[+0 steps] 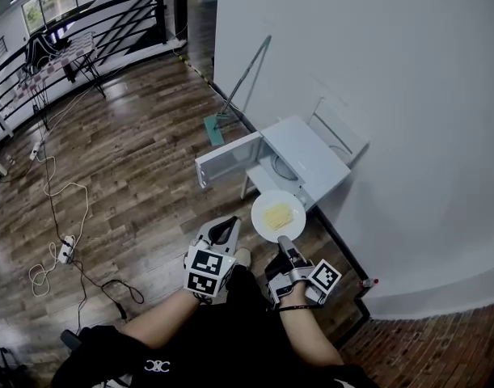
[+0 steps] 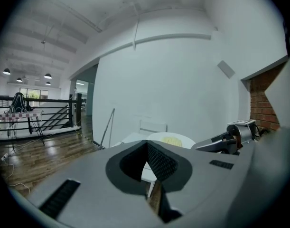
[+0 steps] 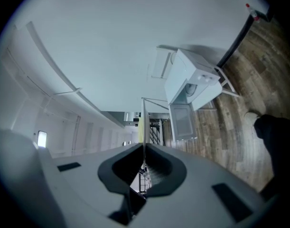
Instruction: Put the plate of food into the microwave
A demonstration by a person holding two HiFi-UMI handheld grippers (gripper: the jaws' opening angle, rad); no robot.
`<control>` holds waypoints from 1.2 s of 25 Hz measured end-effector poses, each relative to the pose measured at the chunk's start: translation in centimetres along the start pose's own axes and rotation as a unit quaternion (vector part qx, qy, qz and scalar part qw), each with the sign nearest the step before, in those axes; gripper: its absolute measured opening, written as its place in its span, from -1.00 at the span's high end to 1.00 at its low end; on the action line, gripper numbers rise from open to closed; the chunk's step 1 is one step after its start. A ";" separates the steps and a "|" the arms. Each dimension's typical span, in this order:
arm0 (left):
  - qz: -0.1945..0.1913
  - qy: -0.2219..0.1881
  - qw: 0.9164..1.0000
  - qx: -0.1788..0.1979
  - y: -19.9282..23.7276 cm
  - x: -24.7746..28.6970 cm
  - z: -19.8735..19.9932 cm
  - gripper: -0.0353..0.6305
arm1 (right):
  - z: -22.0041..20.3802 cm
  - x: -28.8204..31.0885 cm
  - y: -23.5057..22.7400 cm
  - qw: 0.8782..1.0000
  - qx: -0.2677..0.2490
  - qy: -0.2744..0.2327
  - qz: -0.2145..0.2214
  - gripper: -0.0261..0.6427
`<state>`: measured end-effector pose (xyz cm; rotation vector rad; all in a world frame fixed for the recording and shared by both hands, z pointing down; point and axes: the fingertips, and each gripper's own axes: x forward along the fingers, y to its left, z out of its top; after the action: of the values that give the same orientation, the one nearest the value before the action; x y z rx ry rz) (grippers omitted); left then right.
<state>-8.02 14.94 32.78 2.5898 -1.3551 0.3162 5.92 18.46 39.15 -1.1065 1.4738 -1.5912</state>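
Plate (image 1: 263,221) of food first, in the head view: it is white and round, with a pale yellow food (image 1: 278,215) lying on it. It is held up in the air just in front of the microwave (image 1: 310,157), not inside it. The right claw (image 1: 284,242) is clamped on the near rim of the plate. The left claw (image 1: 228,225) is beside it on the left, apart from the plate and carrying nothing. The microwave is white and its door (image 1: 227,158) stands swung wide open to the left. It seems to sit on a low white-legged counter (image 1: 246,186), though little of that shows. A long-handled mop (image 1: 239,86) leans on the wall behind, and cables (image 1: 59,217) trail over the wooden floor (image 1: 141,176).

In the left gripper view, the left claw (image 2: 147,143) has its jaws shut together with nothing between them. Beyond their tips are the plate (image 2: 182,139) and its yellow food (image 2: 172,140), and the right claw (image 2: 201,146) reaches in from the right to the plate's edge.

The right gripper view is rolled on its side. The right claw (image 3: 143,145) is closed on the plate's rim, and the plate (image 3: 144,120) is seen edge-on as a thin pale line running out from between the jaws. Past it are the microwave (image 3: 194,75) and its open door (image 3: 182,121), above the wooden floor (image 3: 239,127).
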 end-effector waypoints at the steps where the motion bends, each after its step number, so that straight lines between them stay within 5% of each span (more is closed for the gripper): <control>1: 0.000 0.002 1.000 0.002 0.2 0.5 -0.1 0.90 | 0.3 0.5 -0.1 1.000 0.003 0.000 0.002 0.85; 30: -0.006 0.027 0.999 0.019 11.0 26.9 7.5 0.90 | 16.3 23.9 0.6 1.000 -0.004 0.025 0.014 0.85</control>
<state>-1.43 -14.38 34.00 2.5985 -1.3283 0.4093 11.32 -9.91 41.52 -1.0511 1.5234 -1.6059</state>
